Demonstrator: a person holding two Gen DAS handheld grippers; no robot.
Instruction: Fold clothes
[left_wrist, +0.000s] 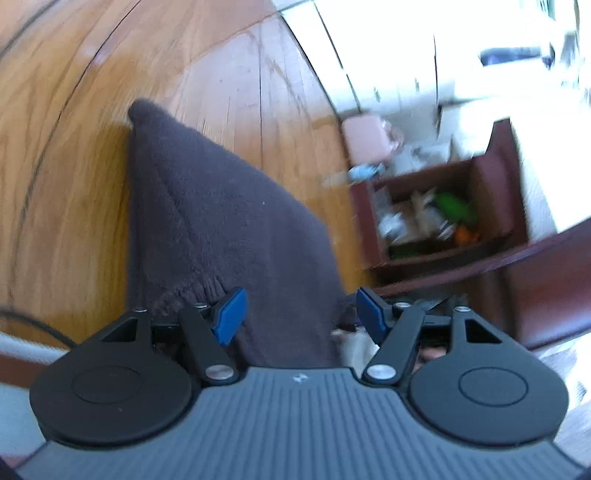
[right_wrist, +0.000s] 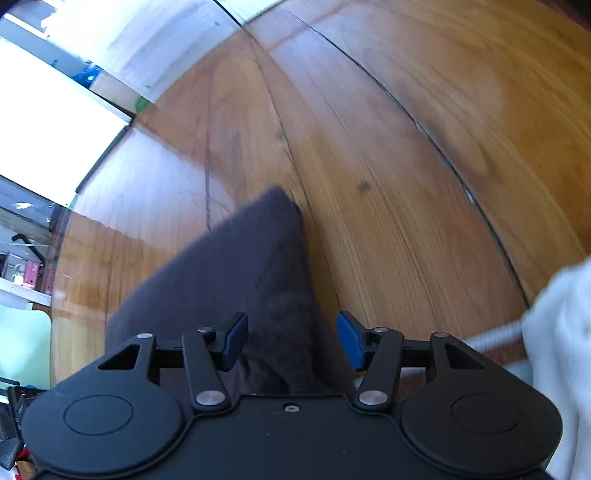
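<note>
Dark knit garment (left_wrist: 229, 221) lies on wooden tabletop (left_wrist: 74, 147), spread for folding; left gripper (left_wrist: 299, 314) and right gripper (right_wrist: 291, 339) gape, unloaded.

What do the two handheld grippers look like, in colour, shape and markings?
Both are alike. The left gripper has a grey ribbed body with a small pale logo, two black round discs, black link bars with silver pivot pins, and blue pads on its fingers. The right gripper has the same discs, bars and blue pads, but its body looks black and smooth, with one small screw.
</note>
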